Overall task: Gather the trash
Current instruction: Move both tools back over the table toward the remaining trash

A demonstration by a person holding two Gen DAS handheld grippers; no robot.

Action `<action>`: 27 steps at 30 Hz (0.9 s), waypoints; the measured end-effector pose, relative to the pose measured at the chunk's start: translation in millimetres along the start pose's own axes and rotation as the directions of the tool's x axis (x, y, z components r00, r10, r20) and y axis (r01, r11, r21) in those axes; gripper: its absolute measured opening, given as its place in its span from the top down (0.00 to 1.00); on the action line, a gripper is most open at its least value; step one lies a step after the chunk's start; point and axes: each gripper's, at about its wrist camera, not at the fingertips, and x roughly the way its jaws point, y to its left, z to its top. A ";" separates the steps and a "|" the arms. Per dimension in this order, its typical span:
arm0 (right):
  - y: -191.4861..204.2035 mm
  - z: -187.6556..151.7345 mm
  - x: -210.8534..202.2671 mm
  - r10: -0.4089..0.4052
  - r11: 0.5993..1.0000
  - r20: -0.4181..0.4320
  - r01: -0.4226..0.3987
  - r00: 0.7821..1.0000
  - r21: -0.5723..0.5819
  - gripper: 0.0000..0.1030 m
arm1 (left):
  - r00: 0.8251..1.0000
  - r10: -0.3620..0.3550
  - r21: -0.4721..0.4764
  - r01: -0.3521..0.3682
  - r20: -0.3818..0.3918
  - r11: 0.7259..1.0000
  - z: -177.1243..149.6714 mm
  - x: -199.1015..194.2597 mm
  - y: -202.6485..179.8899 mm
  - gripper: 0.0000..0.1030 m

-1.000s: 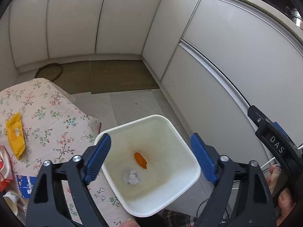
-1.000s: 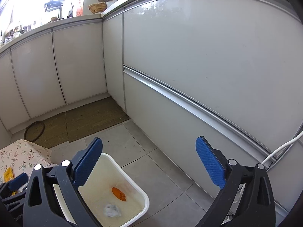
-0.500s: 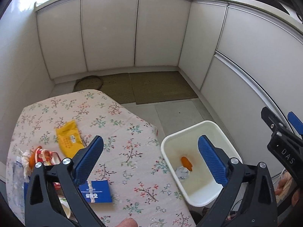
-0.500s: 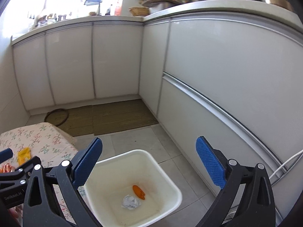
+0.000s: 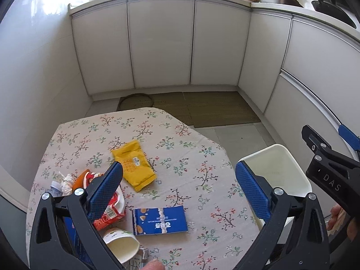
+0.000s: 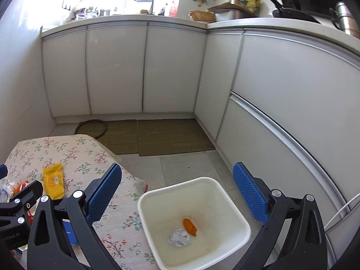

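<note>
Where floral cloth covers the surface (image 5: pixel 180 139): one yellow packet (image 5: pixel 133 165), one blue packet (image 5: pixel 159 220), one red wrapper (image 5: pixel 110 212), one paper cup (image 5: pixel 121 244). White bin (image 6: pixel 225 193) at three o'clock holds two scraps. Left gripper (image 5: pixel 178 190) fingers spread, empty, blue packet just below; right gripper (image 6: pixel 176 194) likewise spread over the bin.

Left tool (image 5: pixel 178 192) gapes empty above wrappers on floral table (image 5: pixel 157 135).
</note>
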 end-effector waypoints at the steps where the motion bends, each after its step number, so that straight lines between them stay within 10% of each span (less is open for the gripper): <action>1: 5.5 1.0 0.8 0.008 1.000 0.000 -0.008 1.000 -0.011 0.07 | 1.000 0.004 -0.006 -0.004 -0.004 1.000 -0.6 -0.5 4.6 0.07; 27: 123.3 -17.0 0.9 0.187 0.965 -0.054 -0.194 0.981 -0.179 0.07 | 0.977 0.122 -0.173 -0.152 -0.175 0.973 -35.6 25.2 133.9 0.07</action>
